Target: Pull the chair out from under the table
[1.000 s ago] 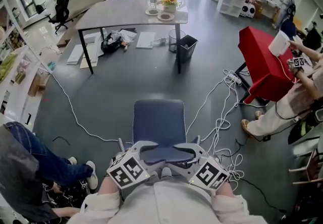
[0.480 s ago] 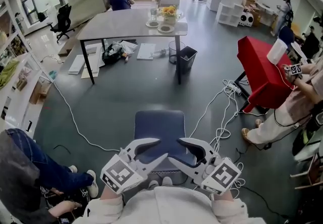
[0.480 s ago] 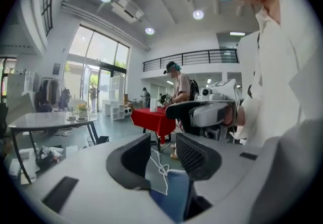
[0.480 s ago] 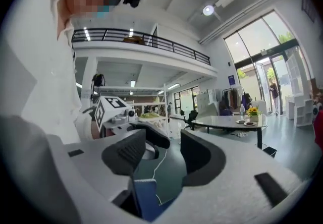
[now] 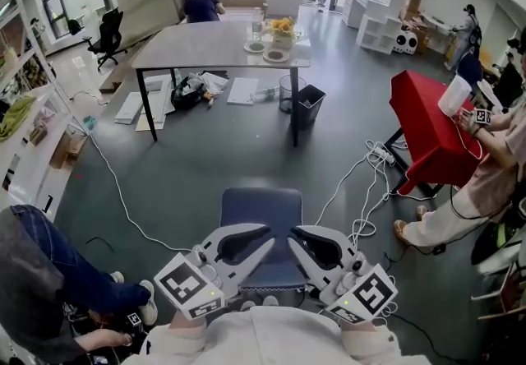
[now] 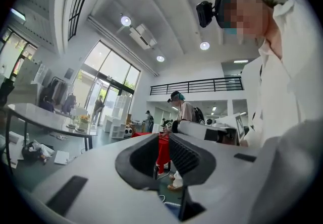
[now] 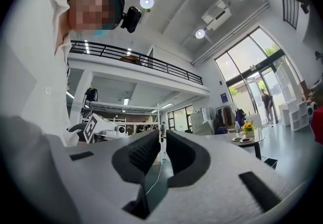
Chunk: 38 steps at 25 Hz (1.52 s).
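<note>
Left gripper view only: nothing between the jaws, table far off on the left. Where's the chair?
Observer: The blue padded chair stands on open floor just in front of the person, well clear of the grey rectangular table.
Operator: Is the right gripper holding it?
Observer: No. The right gripper has nothing between its jaws, which are closing.
Operator: Anything on the floor near the chair?
Observer: White cables lie looped on the floor at the chair's right side.

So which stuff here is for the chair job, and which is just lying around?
For the job: blue chair, grey table, left gripper, right gripper (both empty, jaws closing).
Just lying about: black bin, floor papers, white cables, red table.
</note>
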Motion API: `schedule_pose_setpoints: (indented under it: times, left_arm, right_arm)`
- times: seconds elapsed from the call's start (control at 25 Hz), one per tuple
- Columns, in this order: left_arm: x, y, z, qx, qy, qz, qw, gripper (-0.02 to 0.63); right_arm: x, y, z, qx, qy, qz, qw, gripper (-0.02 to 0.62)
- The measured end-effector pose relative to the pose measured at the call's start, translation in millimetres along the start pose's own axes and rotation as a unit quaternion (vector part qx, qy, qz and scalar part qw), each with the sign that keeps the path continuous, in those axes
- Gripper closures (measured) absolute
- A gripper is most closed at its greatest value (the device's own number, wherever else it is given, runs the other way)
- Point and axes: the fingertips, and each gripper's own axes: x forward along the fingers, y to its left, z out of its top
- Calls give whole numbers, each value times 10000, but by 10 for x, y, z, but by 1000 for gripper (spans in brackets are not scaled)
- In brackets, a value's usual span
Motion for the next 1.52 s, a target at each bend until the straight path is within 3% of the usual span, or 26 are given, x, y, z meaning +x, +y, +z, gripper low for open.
schedule_pose_setpoints:
  times: [0.16,0.36,0.76,1.0,1.52]
  left_arm:
    - [-8,51,32,28,-173,215,9996,571]
    - [1,111,13,-194,-110,182,9996,583]
    - [82,247,-137,-436,249,443,9978,591]
    - [122,231,-253,-724,245,409,9962,591]
    - [132,231,-319,-795,284,487,9952,591]
  right_arm:
    - [24,-21,31,12,-149,-21,9999,575]
    - [100,-63,82,11,-256,-95,9996,588]
    - [151,-141,-123,142,128,-130,9997,592]
    - [110,-221,-229,204,313,-349,9987,592]
    - [52,-241,-350,397,394,-382,9977,592]
